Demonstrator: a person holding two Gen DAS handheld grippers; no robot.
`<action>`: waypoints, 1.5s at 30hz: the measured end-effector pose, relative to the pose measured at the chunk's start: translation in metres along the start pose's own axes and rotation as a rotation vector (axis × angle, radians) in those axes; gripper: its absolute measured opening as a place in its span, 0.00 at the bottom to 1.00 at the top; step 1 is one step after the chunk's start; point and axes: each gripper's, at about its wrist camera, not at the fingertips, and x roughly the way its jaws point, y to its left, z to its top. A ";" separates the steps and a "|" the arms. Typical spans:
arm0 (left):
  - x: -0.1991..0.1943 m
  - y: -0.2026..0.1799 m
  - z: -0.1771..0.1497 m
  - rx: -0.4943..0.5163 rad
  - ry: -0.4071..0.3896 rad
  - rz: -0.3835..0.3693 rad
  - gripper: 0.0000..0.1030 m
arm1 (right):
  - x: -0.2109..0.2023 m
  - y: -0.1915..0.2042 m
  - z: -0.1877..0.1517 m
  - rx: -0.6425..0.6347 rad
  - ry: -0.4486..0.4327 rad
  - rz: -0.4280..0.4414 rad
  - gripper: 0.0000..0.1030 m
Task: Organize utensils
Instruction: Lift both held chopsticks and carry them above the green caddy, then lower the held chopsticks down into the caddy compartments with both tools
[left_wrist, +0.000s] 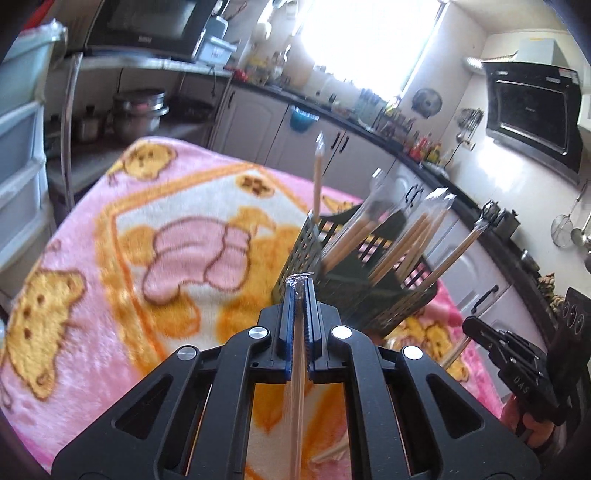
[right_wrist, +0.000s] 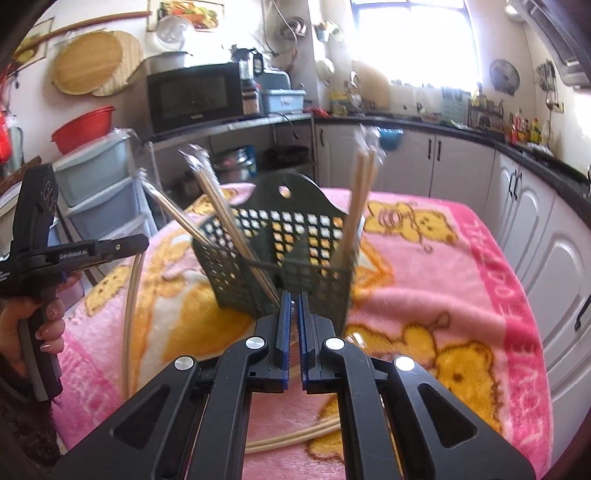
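**Wrapped chopsticks go one by one into the slotted holder**

Kitchen cabinets, a microwave and a bright window ring a desk draped in a pink cartoon blanket (right_wrist: 424, 266), whose soft pile keeps the light holder from sliding while sticks are dropped in.

At the centre stands the dark perforated utensil holder (right_wrist: 280, 258), upright, its tall back panel with the hanging hole facing away from the right camera. Several pairs of cellophane-wrapped chopsticks (right_wrist: 360, 206) already lean inside it, splayed to left and right because the compartments are wide and the sticks long.

The left claw (left_wrist: 299, 284) is pinched narrow on one more wrapped pair (left_wrist: 297, 387), gripped near the crinkled top end so the long shaft hangs below and can be lowered tip-first; it sits just beside the holder's near corner, not yet over an opening. The right claw (right_wrist: 293, 306) is also nearly closed just in front of the holder, with something small and shiny between its pads; whether that is a wrapper end being held I cannot tell.

More chopsticks (right_wrist: 291, 437) lie loose on the blanket under the right claw, so the sorting looks partly done.
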 end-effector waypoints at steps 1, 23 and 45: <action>-0.004 -0.002 0.002 0.004 -0.012 -0.004 0.02 | -0.004 0.003 0.002 -0.007 -0.010 0.004 0.04; -0.048 -0.045 0.036 0.065 -0.176 -0.099 0.02 | -0.050 0.035 0.035 -0.079 -0.139 0.047 0.04; -0.069 -0.081 0.081 0.114 -0.338 -0.129 0.02 | -0.083 0.029 0.067 -0.093 -0.267 0.023 0.04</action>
